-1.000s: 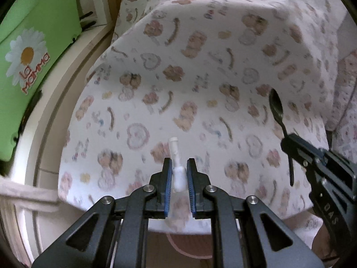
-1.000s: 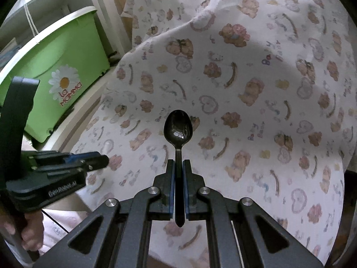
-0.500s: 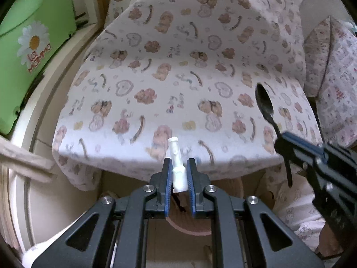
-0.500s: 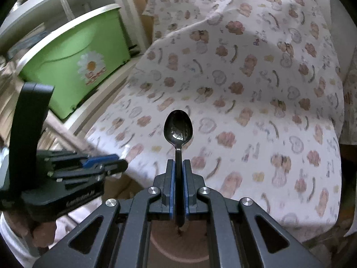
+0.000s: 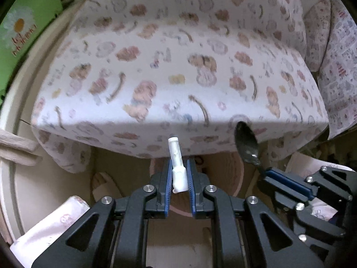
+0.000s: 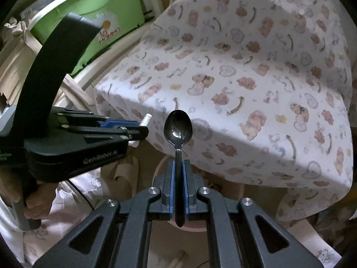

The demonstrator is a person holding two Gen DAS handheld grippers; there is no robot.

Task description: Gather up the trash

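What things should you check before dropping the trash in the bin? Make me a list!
1. Left gripper holds the white plastic piece firmly: ok, pads are closed on its lower part.
2. Right gripper holds the black spoon firmly: ok, handle is clamped and the bowl sticks up.
3. The two grippers are apart: ok, they sit side by side without touching.
4. The round pinkish bin is below both grippers: ok, its rim shows behind the fingers in each view.
5. Bin opening is clear: cannot tell, the grippers hide most of it.
6. The patterned cloth is out of the way: cannot tell, its edge hangs close above the bin.
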